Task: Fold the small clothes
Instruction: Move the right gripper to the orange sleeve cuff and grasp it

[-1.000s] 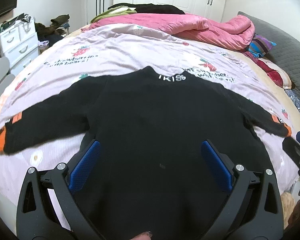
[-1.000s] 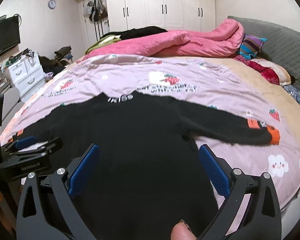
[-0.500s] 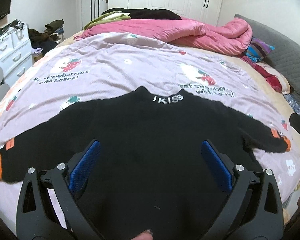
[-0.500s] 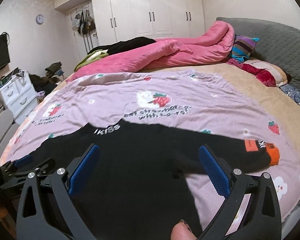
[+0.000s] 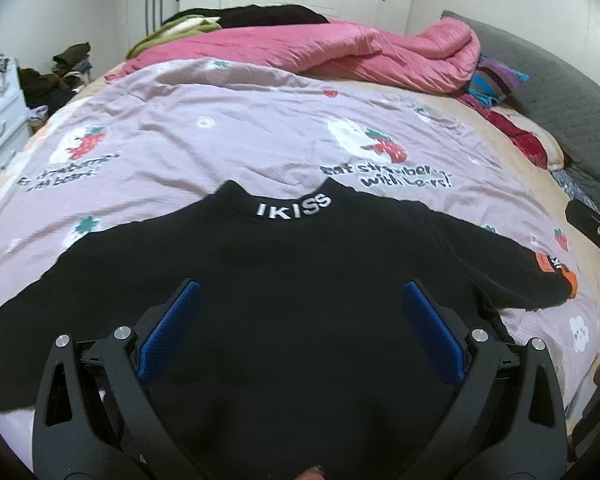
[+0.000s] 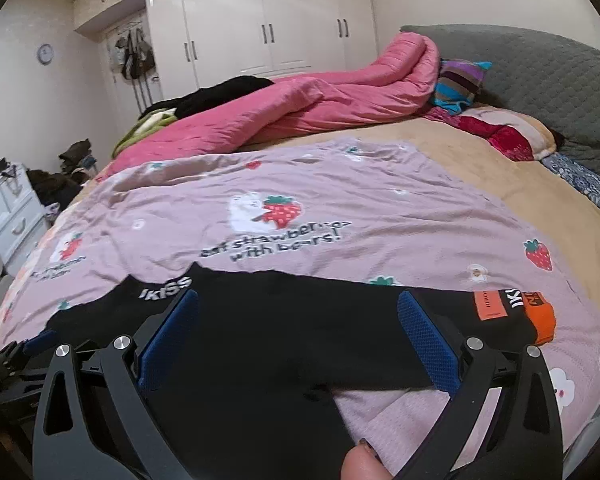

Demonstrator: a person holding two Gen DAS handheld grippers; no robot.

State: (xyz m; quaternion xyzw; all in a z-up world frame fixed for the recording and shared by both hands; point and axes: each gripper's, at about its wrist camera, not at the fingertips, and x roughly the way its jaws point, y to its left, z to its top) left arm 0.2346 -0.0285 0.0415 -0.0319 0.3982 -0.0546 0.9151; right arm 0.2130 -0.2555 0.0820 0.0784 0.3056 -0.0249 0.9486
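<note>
Black sweater (image 5: 300,280) flat on strawberry-print sheet (image 5: 240,128); white wardrobes (image 6: 268,28) behind

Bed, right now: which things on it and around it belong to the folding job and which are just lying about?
For the job:
black top, spread flat with sleeves out
left hand-held gripper, open above it
right hand-held gripper, open above it

Lying about:
pink duvet
striped pillow
strawberry sheet, under the top
drawers
</note>
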